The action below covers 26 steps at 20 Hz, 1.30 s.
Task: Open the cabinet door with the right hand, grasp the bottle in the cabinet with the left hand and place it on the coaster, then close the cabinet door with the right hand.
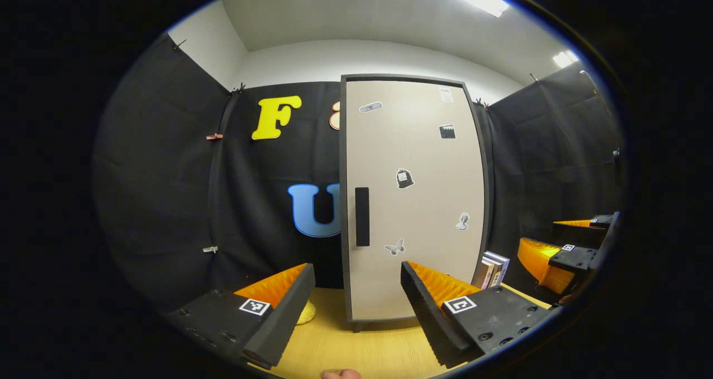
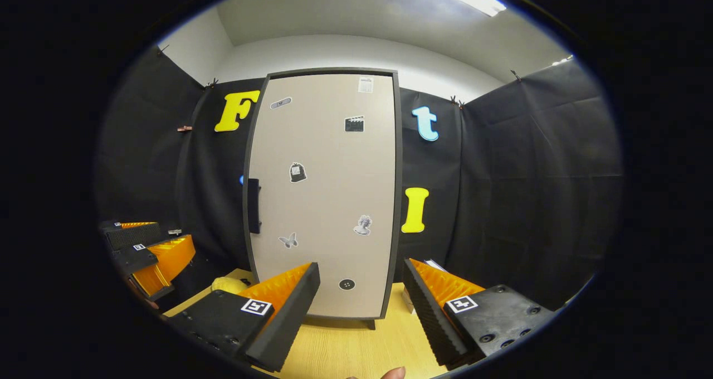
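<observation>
A tall cabinet (image 1: 415,145) with a beige, sticker-dotted door stands shut on the wooden table, so its inside is hidden. Its dark vertical handle (image 1: 362,216) runs along the door's left edge. My left gripper (image 1: 355,267) is open in front of the door's lower half, a short way off and holding nothing. In the right gripper view the same door (image 2: 326,161) and handle (image 2: 254,205) face me, with my right gripper (image 2: 362,266) open and empty before the door's bottom. Each view also catches the other gripper out at its edge, the right gripper (image 1: 562,251) and the left gripper (image 2: 150,251).
A small pale yellow rounded thing (image 1: 306,312) lies on the table (image 1: 362,351) left of the cabinet's foot, and also appears as the yellow thing (image 2: 229,284). A few books (image 1: 493,268) stand right of the cabinet. Black cloth walls close in the booth.
</observation>
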Motion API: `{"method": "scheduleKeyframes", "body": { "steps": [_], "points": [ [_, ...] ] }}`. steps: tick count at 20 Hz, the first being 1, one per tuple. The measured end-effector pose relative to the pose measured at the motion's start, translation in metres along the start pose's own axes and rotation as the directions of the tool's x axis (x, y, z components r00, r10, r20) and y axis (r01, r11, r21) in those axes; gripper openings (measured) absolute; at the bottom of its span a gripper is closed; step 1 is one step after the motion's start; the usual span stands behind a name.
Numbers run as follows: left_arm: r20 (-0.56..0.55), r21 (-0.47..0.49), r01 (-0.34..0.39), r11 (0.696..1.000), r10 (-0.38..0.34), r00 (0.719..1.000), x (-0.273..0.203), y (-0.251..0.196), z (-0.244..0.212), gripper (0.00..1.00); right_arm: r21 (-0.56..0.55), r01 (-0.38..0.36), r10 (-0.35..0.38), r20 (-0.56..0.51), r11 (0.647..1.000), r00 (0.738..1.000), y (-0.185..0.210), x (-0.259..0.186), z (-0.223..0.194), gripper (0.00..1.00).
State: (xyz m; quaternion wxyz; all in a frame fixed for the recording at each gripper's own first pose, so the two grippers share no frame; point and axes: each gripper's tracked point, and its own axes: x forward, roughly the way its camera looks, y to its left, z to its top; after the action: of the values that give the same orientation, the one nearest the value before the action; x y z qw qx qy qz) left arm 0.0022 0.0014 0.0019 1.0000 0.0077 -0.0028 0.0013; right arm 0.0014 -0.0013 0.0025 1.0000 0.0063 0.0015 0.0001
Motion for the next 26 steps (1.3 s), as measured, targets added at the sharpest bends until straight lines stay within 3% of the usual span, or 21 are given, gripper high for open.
{"method": "scheduleKeyframes", "body": {
  "steps": [17, 26],
  "points": [
    [0.017, 0.016, -0.002, 1.000, 0.001, 1.000, 0.001, 0.010, 0.005, 0.98, -0.009, -0.020, 0.020, -0.001, 1.000, 1.000, 0.013, 0.005, -0.002, 0.97],
    [-0.004, 0.027, -0.031, 0.999, 0.031, 1.000, 0.000, 0.047, -0.006, 0.98, 0.048, -0.089, 0.087, 0.034, 0.995, 0.996, 0.066, 0.045, 0.024, 0.97]
  ]
}}
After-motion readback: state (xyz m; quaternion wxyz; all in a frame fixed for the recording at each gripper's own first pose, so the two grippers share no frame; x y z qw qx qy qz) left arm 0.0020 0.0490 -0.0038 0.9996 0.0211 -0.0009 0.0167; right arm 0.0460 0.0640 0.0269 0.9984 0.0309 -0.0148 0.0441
